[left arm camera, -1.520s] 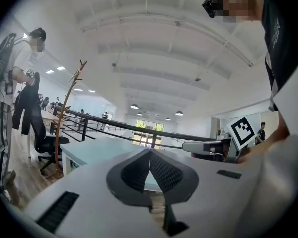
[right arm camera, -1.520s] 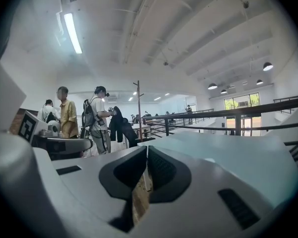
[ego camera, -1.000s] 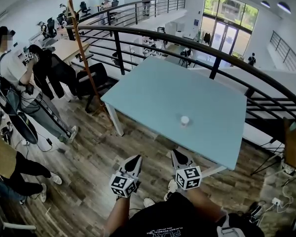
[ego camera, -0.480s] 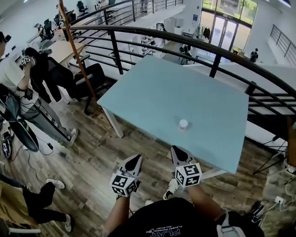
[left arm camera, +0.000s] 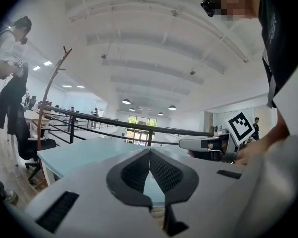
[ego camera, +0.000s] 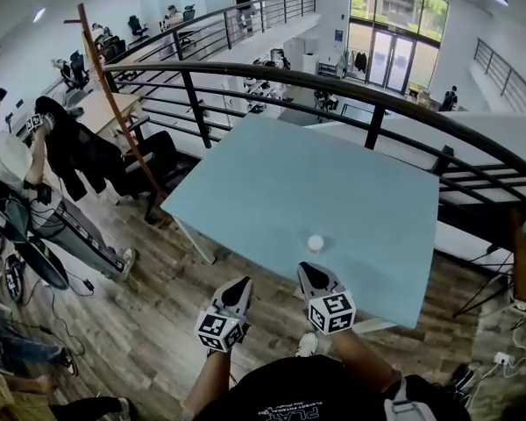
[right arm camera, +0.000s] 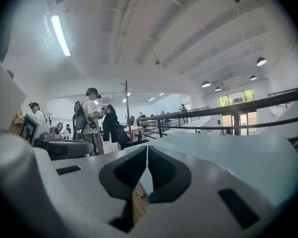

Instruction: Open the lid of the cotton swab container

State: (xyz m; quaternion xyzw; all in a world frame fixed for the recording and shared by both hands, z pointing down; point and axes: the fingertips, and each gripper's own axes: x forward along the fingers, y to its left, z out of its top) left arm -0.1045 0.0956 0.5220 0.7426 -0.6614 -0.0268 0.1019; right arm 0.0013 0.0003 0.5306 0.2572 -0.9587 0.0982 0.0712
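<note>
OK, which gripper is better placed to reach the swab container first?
Right. The right gripper points almost straight at the container near the table edge; the left gripper is further off to the side. Both are shut and empty.

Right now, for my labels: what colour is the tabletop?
The tabletop is light blue, best seen in the head view.

the table (ego camera: 333,191) is showing a smooth matt top, the floor (ego camera: 149,323) wood planks, the railing (ego camera: 374,127) dark metal, the left gripper (ego camera: 238,283) matt plastic.
</note>
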